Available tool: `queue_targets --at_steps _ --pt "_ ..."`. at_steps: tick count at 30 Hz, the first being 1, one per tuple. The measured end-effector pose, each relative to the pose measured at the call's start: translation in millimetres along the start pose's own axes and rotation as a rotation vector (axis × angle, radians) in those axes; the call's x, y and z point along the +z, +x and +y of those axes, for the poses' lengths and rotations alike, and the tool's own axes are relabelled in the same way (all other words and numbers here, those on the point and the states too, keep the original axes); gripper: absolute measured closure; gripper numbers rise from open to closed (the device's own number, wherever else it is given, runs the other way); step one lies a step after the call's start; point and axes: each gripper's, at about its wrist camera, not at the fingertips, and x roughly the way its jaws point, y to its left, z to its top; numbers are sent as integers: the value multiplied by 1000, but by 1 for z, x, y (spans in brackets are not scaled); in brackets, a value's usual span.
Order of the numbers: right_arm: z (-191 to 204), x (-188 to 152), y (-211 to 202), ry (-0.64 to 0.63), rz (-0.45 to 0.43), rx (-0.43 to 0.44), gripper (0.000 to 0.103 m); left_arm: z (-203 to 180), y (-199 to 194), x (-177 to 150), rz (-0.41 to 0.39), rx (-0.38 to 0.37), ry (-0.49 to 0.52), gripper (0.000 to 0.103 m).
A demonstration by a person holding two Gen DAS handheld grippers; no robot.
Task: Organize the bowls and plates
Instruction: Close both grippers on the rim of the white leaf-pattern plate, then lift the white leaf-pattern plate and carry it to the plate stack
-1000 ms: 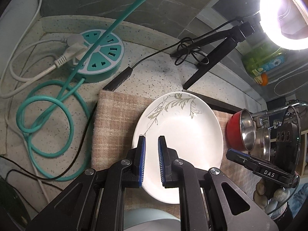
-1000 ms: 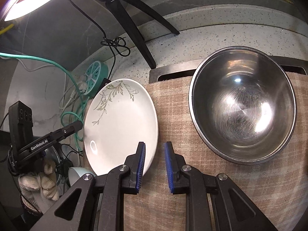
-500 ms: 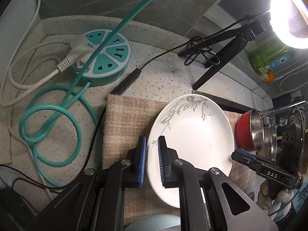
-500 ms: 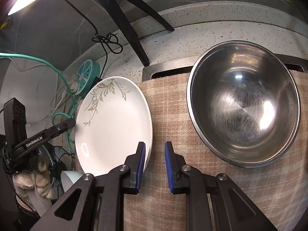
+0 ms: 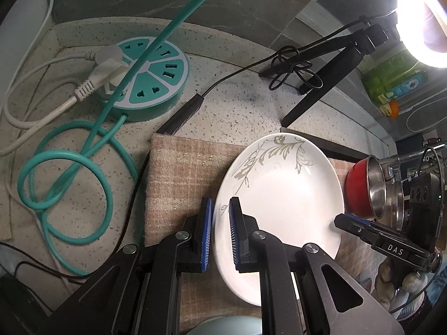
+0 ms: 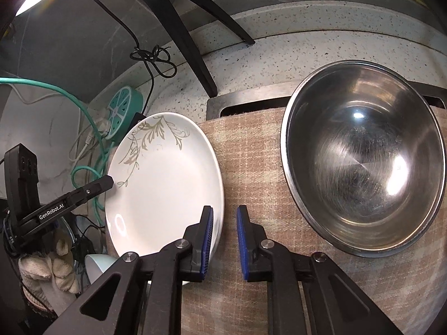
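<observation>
A white plate with a grey leaf pattern lies on a beige checked mat. My left gripper has its fingers on either side of the plate's left rim, with a narrow gap. In the right wrist view the plate is at left and my right gripper straddles its right rim, slightly open. A large steel bowl stands on the mat to the right. A red and steel bowl stack shows at the right of the left view.
A teal round power strip with teal and white cables lies on the speckled counter at left. A black tripod with a ring light stands behind. A pale blue bowl sits near the front edge.
The plate has shifted to the right in the left wrist view as the left gripper moved to its left rim. The right gripper's fingers have opened a little wider at the plate's right rim.
</observation>
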Motion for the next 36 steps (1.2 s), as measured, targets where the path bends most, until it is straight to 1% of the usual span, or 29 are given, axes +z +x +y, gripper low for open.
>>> queue_targets --at_steps 4,10,16,24,30,36 --pt "2 1 1 -2 -5 5 97 -1 3 0 0 3 3 92" --pt "2 1 3 -4 -5 3 99 -1 3 0 -1 4 1 95" --pt "1 3 3 7 3 9 99 2 4 0 -2 -4 -18 95" --pt "0 2 1 27 4 15 99 -2 1 -2 -14 12 -22 95" --pt "-2 0 -3 38 3 10 99 -4 1 -3 -8 1 -33 95" --pt "-3 0 -8 45 -1 13 99 -11 -4 -3 -21 -1 -26 95"
